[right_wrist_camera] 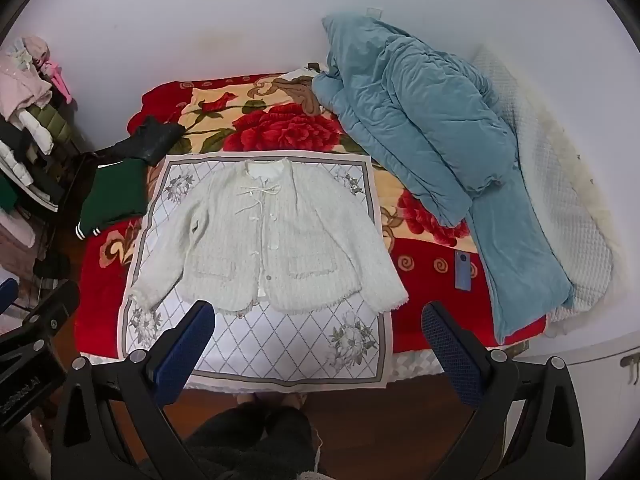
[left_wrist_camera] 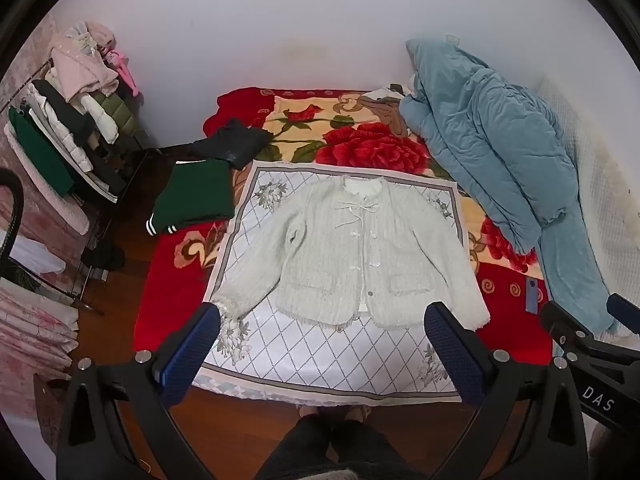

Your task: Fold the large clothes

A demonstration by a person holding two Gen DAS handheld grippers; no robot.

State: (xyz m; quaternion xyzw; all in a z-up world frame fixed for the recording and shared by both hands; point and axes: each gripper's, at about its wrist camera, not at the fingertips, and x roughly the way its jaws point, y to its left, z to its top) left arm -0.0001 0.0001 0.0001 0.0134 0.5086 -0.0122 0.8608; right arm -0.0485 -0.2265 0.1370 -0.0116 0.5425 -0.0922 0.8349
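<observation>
White jacket (left_wrist_camera: pixel 352 252) lies flat, front up, sleeves spread, on a mat (left_wrist_camera: pixel 320 360) near the bed's front edge. Left gripper (left_wrist_camera: pixel 322 350) & right gripper (right_wrist_camera: pixel 318 344) both hover above/short of its hem, jaws wide open, holding nothing, no contact w/ fabric.

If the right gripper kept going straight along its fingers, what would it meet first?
Probably the white jacket, near its hem, spread flat on the patterned cloth. The right gripper is open with nothing between; depth is uncertain.
</observation>
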